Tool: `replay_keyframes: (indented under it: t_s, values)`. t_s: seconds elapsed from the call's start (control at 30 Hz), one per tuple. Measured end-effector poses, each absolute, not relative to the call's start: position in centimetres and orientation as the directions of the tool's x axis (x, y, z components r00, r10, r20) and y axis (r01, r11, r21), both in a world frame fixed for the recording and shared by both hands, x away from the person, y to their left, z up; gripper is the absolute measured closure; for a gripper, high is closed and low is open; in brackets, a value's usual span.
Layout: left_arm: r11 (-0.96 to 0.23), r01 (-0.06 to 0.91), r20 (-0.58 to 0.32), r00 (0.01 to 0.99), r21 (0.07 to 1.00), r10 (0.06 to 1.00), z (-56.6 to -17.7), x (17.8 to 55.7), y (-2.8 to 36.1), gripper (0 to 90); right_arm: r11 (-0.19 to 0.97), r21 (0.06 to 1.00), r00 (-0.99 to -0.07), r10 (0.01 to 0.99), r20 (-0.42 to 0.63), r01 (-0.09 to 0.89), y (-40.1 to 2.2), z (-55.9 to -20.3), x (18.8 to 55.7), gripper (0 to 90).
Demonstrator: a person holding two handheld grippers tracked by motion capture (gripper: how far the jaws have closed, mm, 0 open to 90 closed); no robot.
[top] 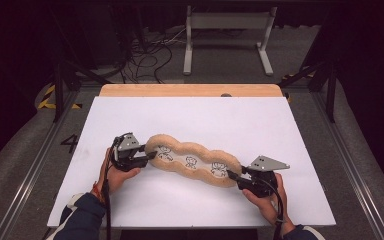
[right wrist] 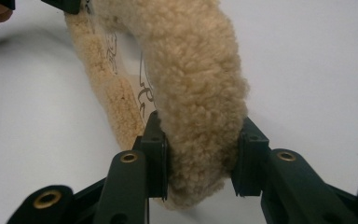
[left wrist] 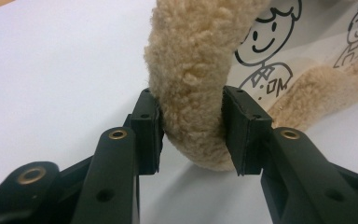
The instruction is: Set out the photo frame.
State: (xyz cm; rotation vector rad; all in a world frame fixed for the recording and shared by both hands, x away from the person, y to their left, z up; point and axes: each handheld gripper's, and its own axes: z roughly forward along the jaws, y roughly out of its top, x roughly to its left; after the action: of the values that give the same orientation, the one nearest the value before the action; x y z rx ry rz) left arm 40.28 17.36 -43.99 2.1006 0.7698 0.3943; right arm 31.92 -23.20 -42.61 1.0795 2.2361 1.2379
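Observation:
A long tan fleece cushion (top: 192, 160) with a lobed border and cartoon figures printed on its white middle lies slantwise on the white table (top: 195, 120). My left gripper (top: 150, 156) holds its left end: in the left gripper view both pads press on the fleece rim (left wrist: 191, 93), so my left gripper (left wrist: 191, 135) is shut on it. My right gripper (top: 233, 176) grips the right end; in the right gripper view the fleece rim (right wrist: 196, 84) is squeezed between the jaws of my right gripper (right wrist: 200, 161).
The white sheet covers a wooden table whose far edge (top: 190, 90) shows bare wood. Beyond it stand a white metal frame (top: 227, 35) and loose cables (top: 150, 55) on the floor. Bare white surface surrounds the cushion on all sides.

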Motion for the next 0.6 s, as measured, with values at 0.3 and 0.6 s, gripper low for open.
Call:
replay_keyframes:
  t_s: [0.3, 0.6]
  values:
    - [-0.462, 0.377, 0.016, 0.761, 0.802, 0.649, -44.1, 39.1, 17.4, 59.4, 0.337, 0.839, -0.631, 0.776, 0.010, 0.428, -23.4, -42.6, 32.7, 63.7]
    - [-0.454, 0.386, 0.014, 0.749, 0.803, 0.662, -44.1, 38.0, 17.3, 58.8, 0.357, 0.838, -0.631, 0.776, -0.020, 0.413, -23.2, -42.8, 33.4, 60.0]
